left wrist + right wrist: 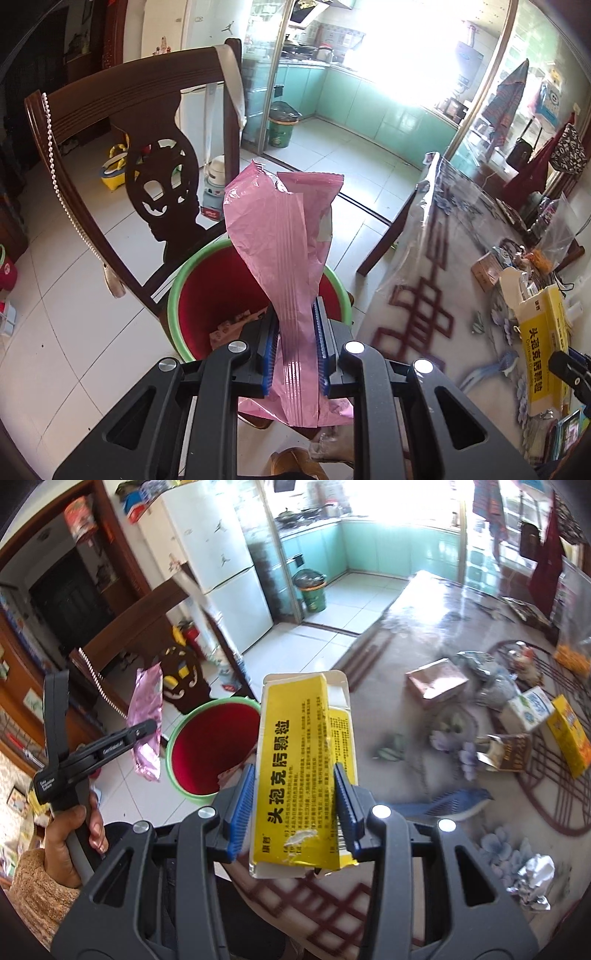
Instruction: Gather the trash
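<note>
My left gripper is shut on a pink plastic wrapper, which sticks up over the red bucket with a green rim. Brown scraps lie inside the bucket. In the right wrist view my right gripper is shut on a yellow cardboard box with black print, held above the table edge just right of the bucket. The left gripper with the pink wrapper shows at the left of that view, held by a hand. The yellow box also appears at the right of the left wrist view.
A dark wooden chair stands right behind the bucket. The table carries several boxes, a crumpled foil ball and a plastic bag. A green bin stands by the kitchen doorway.
</note>
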`<state>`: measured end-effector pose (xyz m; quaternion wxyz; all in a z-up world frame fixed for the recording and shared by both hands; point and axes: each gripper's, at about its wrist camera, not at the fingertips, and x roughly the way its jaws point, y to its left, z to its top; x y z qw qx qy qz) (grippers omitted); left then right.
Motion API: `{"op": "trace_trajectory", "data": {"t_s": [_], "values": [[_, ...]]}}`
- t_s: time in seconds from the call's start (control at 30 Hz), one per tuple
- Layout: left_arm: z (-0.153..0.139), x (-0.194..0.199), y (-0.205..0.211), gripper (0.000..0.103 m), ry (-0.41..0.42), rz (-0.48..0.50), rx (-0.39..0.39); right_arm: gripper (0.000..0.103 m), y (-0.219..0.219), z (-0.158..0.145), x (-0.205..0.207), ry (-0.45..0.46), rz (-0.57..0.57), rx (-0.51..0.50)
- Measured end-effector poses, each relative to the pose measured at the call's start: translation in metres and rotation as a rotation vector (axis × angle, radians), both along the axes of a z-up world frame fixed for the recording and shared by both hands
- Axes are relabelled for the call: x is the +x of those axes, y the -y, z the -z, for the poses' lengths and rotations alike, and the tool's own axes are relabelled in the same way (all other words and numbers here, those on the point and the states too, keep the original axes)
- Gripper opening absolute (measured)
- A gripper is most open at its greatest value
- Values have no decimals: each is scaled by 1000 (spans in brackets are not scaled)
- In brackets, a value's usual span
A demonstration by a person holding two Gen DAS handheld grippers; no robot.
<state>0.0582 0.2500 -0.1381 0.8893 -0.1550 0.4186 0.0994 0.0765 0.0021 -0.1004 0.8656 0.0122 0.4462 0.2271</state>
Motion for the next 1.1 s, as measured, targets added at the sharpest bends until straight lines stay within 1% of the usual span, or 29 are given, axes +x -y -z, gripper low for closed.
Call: {"op": "trace_trajectory", "data": {"t_s": [0.13,0.33,0.6,0.7,1.03,1.1], "values": [[3,2,-12,16,10,-35,-11,41,-23,3,4,-9,-50,-15],[11,5,-25,16,1,-72,-22,41,-49,0,11,11,-110,-45],[21,12,-28,16,-18,-70,-36,41,-67,3,19,7,-137,-74],[25,14,-28,16,-27,-71,-53,41,-74,6,22,1,-149,-85],[35,23,-25,16,-47,-58,-66,41,-88,19,25,-27,-176,-100],[37,25,-27,19,-48,-67,-74,41,-91,21,29,-41,-181,-89]]}}
